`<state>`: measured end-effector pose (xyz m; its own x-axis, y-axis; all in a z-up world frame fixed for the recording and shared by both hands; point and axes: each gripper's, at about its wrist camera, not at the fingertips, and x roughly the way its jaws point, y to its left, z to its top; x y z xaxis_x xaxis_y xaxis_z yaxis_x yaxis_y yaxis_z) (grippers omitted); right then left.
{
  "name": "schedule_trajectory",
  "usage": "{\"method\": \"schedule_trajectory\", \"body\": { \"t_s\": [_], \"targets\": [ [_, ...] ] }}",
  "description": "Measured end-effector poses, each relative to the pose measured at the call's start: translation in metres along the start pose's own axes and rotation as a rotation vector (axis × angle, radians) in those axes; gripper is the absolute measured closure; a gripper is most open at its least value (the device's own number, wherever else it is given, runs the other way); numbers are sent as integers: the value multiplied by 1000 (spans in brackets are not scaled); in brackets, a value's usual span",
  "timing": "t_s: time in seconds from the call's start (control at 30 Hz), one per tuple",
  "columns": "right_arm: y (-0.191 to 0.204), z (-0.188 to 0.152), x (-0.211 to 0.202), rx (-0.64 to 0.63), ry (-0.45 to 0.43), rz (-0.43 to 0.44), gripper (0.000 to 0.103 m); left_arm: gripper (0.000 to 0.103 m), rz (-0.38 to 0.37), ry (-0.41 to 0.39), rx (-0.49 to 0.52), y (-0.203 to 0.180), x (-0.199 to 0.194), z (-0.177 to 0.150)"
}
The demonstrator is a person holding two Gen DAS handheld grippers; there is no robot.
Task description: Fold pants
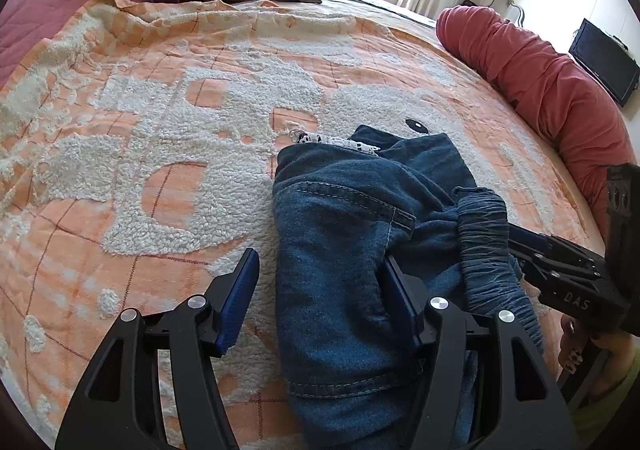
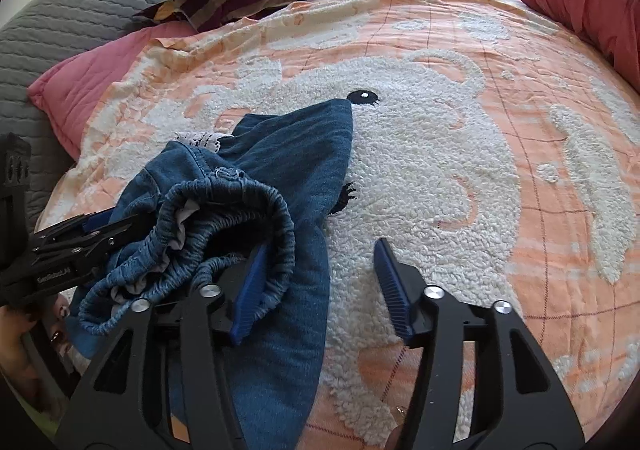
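Left gripper (image 1: 320,282) and right gripper (image 2: 320,278) both spread apart over the pants (image 1: 340,230), gripping nothing

The pants (image 1: 344,250) are soft blue denim, matt, with pale stitching and a gathered, ribbed elastic waistband (image 2: 240,218). Under them the blanket (image 1: 160,122) is cloth too: flat orange weave with nubbly, looped white fleece. The left gripper (image 1: 320,298) and right gripper (image 2: 320,286) look like matt black plastic with shiny metal rivets and ridged blue pads (image 2: 390,286).
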<state>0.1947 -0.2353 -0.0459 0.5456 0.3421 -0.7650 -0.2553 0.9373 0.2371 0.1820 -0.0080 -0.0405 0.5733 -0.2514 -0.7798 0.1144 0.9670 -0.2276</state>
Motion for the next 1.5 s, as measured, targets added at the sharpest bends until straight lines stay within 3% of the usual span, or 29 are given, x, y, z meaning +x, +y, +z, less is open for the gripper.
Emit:
{"method": "schedule_trajectory", "body": {
  "t_s": [0.23,0.3,0.33,0.4,0.47,0.53,0.97,1.5],
  "targets": [
    [2,0,-23,-6,-59,2,27,34,-18,-22,-8,-2,-12,-1],
    [3,0,-33,-9,-89,6,23,20,-20,-29,-14,-1,-15,-1],
    [4,0,-36,-13,-99,3,18,20,-19,-36,-12,-2,-18,-1],
    [6,-1,-46,-22,-129,-11,16,18,-12,-57,3,-5,-25,-1],
    [8,-3,-55,-33,-159,-17,13,8,4,-83,21,-8,-34,-2],
    [13,-5,-65,-51,-187,-31,11,7,7,-100,34,-10,-41,-2],
    [36,-27,-121,-119,-307,-78,9,5,30,-219,59,-21,-106,-30],
    [57,-71,-166,-162,-343,-77,9,4,34,-220,30,-24,-141,-90]
  ]
}}
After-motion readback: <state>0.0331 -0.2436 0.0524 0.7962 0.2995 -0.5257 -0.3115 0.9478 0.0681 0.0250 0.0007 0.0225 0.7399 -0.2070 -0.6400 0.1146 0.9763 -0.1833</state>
